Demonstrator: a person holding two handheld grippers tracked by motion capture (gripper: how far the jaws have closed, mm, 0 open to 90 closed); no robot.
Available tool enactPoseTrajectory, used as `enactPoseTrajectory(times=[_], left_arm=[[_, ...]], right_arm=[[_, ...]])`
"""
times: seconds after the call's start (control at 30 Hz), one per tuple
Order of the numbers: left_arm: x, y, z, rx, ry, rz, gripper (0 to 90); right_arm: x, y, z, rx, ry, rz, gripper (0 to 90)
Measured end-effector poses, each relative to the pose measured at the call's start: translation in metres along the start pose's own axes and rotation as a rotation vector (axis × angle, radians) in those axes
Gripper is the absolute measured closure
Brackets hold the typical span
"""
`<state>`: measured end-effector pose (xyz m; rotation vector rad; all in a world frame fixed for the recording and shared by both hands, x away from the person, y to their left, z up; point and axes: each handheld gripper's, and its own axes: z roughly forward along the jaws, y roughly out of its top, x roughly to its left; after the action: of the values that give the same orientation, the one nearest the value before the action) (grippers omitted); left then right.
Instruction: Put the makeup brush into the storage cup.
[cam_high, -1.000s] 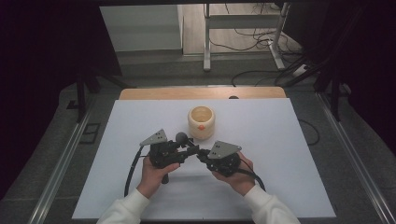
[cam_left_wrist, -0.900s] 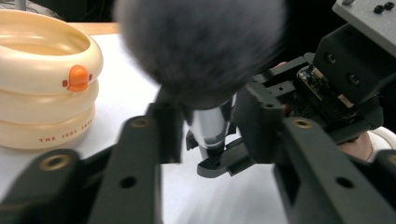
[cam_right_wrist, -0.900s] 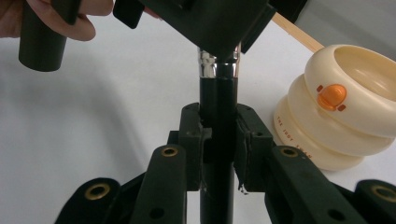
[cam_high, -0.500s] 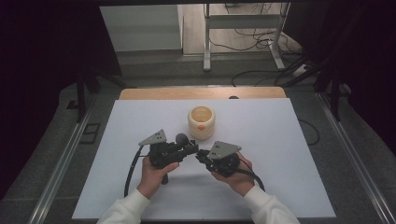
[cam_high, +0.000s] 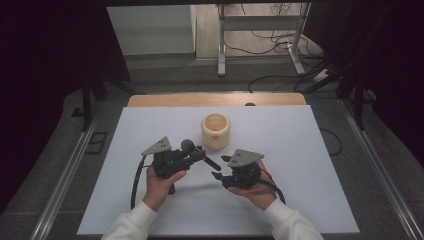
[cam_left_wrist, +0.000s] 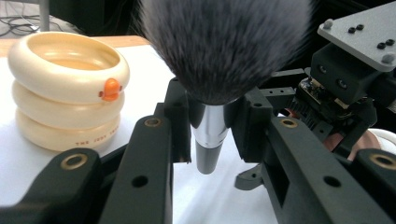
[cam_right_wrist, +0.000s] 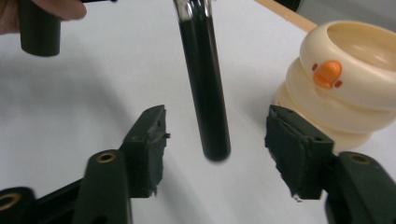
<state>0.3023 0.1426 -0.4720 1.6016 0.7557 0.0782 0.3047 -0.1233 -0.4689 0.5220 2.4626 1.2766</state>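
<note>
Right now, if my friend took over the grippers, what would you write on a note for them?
Left gripper: shut on the makeup brush at its silver collar, bristles toward the camera, handle pointing away.
Right gripper: open, its fingers on either side of the brush's black handle, not touching it.
Cream duck-faced cup: upright on the white table, empty as far as can be seen, just beyond the grippers.
Done: brush lifted.
Left: probably a handover to the right gripper, then perhaps into the cup.

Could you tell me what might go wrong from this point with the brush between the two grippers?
The left gripper clamps the makeup brush only at its shiny ferrule, so it might slip or twist. The right gripper stands open around the handle tip; closing off-centre could knock it. The cream holder stands close and might be bumped.
</note>
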Motion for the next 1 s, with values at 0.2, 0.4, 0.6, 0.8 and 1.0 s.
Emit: enactPoseTrajectory(times=[0.2,0.4,0.6,0.8,1.0], left_arm=[[0.003,0.001,-0.005,-0.011,0.012,-0.004,71.0],[0.005,0.002,-0.010,-0.018,0.022,-0.005,71.0],[0.006,0.003,-0.014,-0.027,0.030,-0.006,71.0],[0.007,0.004,-0.017,-0.032,0.034,-0.007,71.0],[0.007,0.005,-0.019,-0.037,0.047,-0.004,71.0]], right_arm=[[-0.008,-0.007,-0.010,-0.001,-0.014,0.024,35.3],[-0.018,-0.019,-0.023,0.011,-0.039,0.055,32.5],[-0.027,-0.030,-0.034,0.025,-0.062,0.083,30.4],[-0.032,-0.038,-0.042,0.032,-0.080,0.103,29.2],[-0.038,-0.051,-0.054,0.044,-0.113,0.131,27.3]])
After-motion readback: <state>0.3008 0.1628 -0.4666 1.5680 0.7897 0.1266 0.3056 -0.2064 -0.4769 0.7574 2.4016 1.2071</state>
